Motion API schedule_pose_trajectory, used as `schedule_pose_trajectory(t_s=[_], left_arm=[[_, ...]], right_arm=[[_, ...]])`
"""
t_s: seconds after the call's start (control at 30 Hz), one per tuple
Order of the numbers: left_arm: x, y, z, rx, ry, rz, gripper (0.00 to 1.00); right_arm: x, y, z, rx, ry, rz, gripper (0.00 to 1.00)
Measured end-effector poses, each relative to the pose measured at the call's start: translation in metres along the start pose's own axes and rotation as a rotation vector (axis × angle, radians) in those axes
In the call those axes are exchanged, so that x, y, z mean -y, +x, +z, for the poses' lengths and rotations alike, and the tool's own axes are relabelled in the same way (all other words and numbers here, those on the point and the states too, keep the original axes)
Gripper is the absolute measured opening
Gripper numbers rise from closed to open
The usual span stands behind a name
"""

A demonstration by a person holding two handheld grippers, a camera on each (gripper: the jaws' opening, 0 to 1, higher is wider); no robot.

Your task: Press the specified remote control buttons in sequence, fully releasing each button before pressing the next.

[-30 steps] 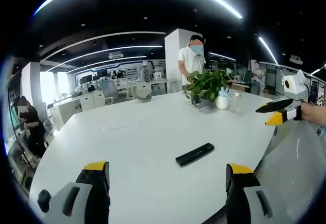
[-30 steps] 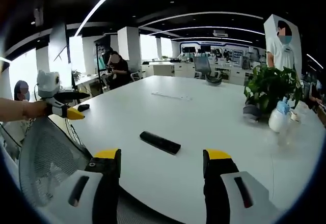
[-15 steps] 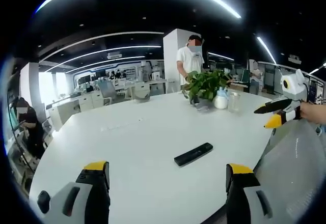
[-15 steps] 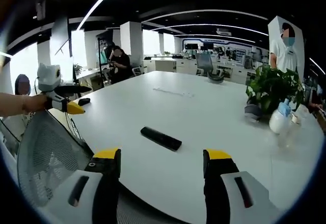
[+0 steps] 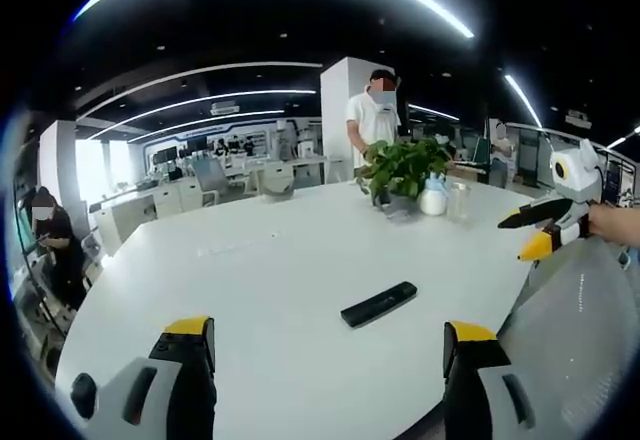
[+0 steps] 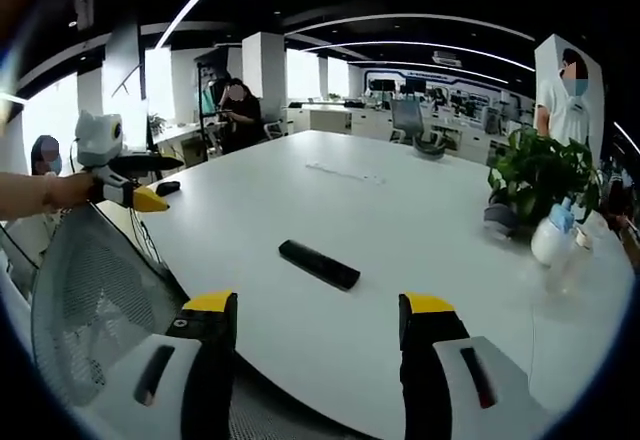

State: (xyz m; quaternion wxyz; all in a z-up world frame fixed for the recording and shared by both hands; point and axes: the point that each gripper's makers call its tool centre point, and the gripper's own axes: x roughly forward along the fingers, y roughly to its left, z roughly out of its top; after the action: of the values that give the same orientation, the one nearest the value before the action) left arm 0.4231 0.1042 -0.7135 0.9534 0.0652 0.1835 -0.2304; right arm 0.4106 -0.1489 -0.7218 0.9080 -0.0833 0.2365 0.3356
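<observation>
Remote control point(image 5: 379, 303) work starts from my own tools, so I check those first: my left gripper point(image 5: 330, 345) has its yellow-tipped jaws spread wide with nothing between them, and my right gripper point(image 6: 318, 320) stands just as wide and empty. Both hang at the near edge of the white table point(image 5: 260, 260), short of the target. Ahead of each pair of jaws the remote lies flat on the bare tabletop, near my edge and well apart from the potted plant point(image 5: 403, 167) and the white bottle point(image 5: 436, 197) at the far side.

I judge it a light, stiff plastic bar, likely to skate on that smooth surface under a slanted push. So I would not lift it; I would pin one long end lightly with one gripper and press straight down on the buttons with a jaw tip of the other. Which buttons sit where I cannot tell; its face is too small and dark.

A mesh chair back point(image 6: 85, 300) stands between me and the table.
</observation>
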Motion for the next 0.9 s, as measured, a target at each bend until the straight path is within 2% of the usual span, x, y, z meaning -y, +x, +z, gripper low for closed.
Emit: schedule_pose_trajectory(t_s=[0.63, 0.9], left_arm=[[0.004, -0.001, 0.000, 0.000, 0.005, -0.010, 0.98], [0.010, -0.002, 0.008, 0.033, 0.044, -0.019, 0.99]], right_arm=[[0.004, 0.001, -0.001, -0.004, -0.021, 0.010, 0.66], [0.009, 0.000, 0.005, 0.045, 0.014, 0.020, 0.66]])
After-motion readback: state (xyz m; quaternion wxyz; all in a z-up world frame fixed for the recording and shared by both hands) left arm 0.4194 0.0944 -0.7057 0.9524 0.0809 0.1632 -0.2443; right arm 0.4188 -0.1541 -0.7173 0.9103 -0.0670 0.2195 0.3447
